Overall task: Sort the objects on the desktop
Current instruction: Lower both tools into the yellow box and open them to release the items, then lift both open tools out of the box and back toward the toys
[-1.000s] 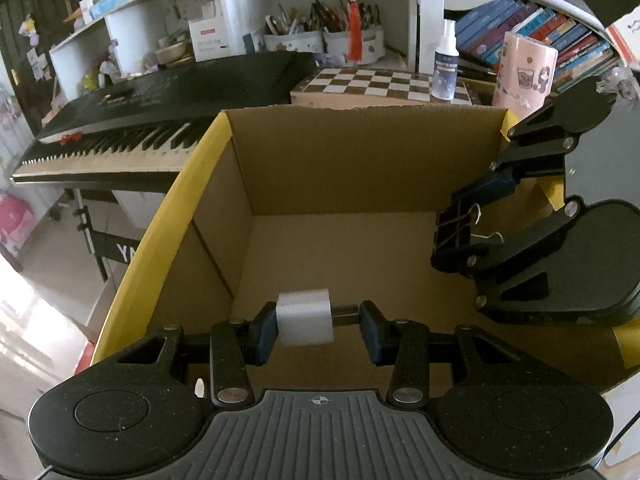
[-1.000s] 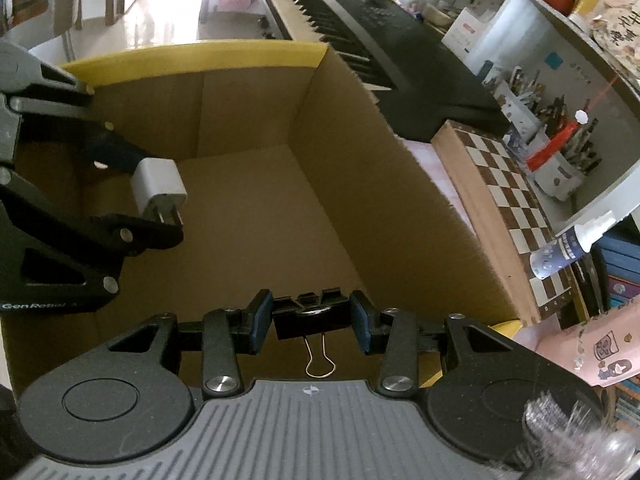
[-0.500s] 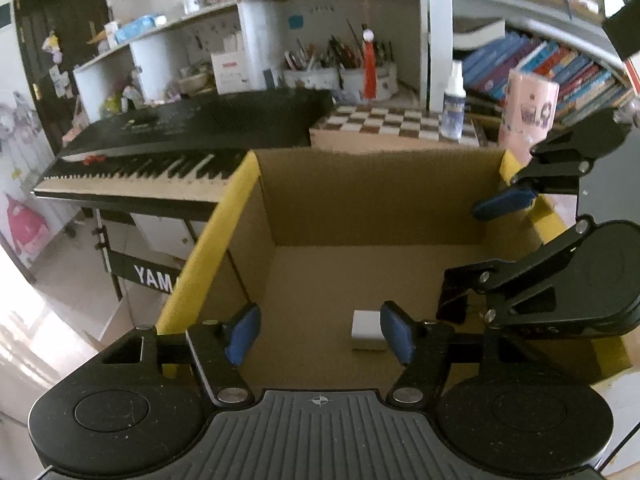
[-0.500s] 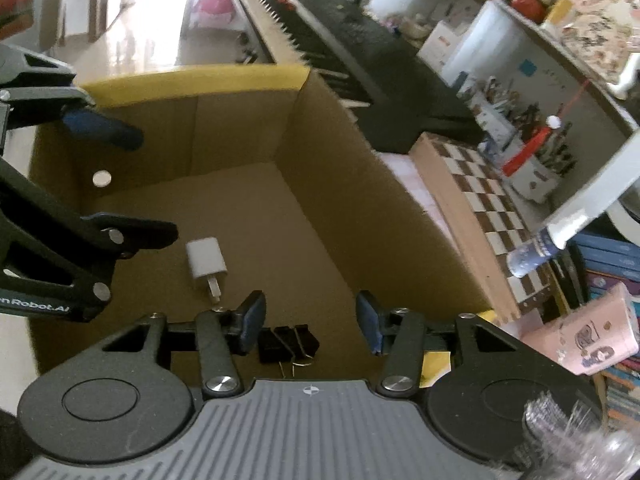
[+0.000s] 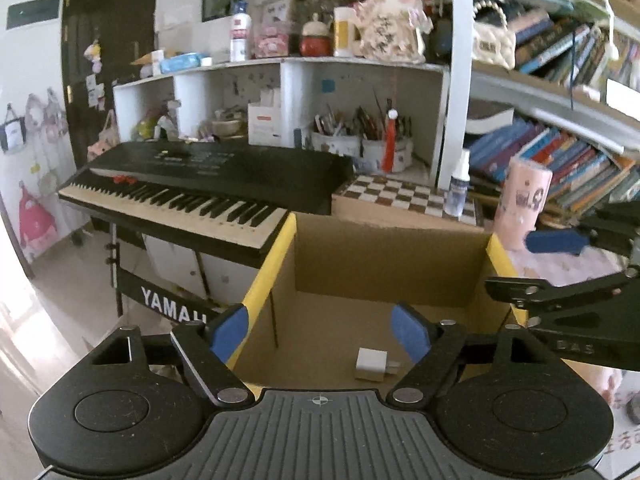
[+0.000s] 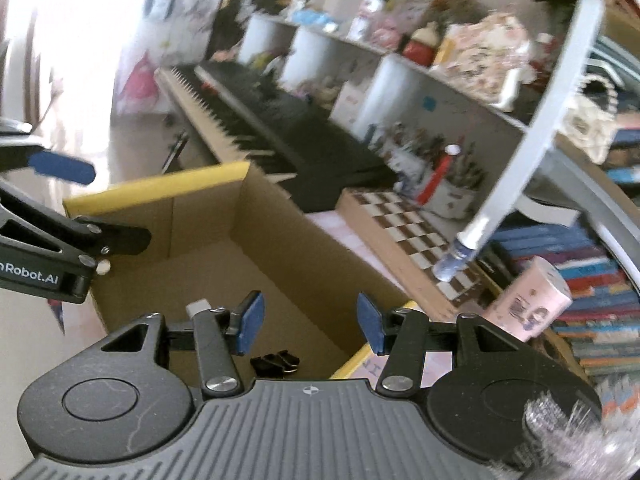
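A cardboard box (image 5: 276, 256) with a yellow rim stands open below both grippers. A white charger plug (image 5: 372, 364) lies on its floor, free of my left gripper (image 5: 320, 332), whose jaws are opening with nothing between the blue pads. In the right wrist view a black binder clip (image 6: 276, 360) lies on the floor of the box (image 6: 160, 188), just below my right gripper (image 6: 310, 328), which is open and empty. The charger (image 6: 198, 306) peeks out behind its left finger. Each gripper shows in the other's view: the right gripper (image 5: 528, 264) and the left gripper (image 6: 104, 204).
A black keyboard (image 5: 208, 184) on a stand runs along the box's left side. Behind the box lie a chessboard (image 5: 404, 196), a spray bottle (image 5: 458, 190) and a pink cup (image 5: 526, 204). Shelves with pen pots (image 5: 360, 144) and books (image 5: 580, 168) fill the back.
The left gripper let go of the charger and the right let go of the binder clip; both things now lie on the box floor. Both grippers rose and drew back.
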Action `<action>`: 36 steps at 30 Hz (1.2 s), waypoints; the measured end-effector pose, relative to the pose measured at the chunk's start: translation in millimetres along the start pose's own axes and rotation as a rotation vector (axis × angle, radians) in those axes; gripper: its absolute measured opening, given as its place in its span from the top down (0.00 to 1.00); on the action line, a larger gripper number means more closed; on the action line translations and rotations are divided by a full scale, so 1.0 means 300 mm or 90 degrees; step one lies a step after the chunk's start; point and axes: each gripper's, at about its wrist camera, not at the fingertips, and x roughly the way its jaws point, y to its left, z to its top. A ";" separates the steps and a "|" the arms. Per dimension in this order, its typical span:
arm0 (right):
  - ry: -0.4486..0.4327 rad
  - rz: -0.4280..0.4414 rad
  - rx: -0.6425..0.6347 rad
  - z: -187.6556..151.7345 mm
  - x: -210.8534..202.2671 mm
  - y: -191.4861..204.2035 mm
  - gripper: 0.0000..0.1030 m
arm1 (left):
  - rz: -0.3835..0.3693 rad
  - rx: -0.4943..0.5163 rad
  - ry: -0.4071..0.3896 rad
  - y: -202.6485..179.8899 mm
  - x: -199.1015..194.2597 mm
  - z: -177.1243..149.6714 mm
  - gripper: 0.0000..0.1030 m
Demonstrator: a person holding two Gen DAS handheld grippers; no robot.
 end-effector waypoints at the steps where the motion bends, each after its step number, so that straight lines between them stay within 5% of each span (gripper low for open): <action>1: -0.006 -0.007 0.014 -0.002 -0.018 0.000 0.52 | 0.002 -0.005 -0.001 0.009 -0.009 -0.003 0.21; 14: -0.060 -0.127 0.197 -0.104 -0.235 0.053 0.47 | 0.023 -0.011 -0.035 0.091 -0.150 -0.084 0.15; 36: 0.004 -0.251 0.356 -0.377 -0.462 0.257 0.38 | 0.006 0.042 -0.011 0.091 -0.320 -0.299 0.15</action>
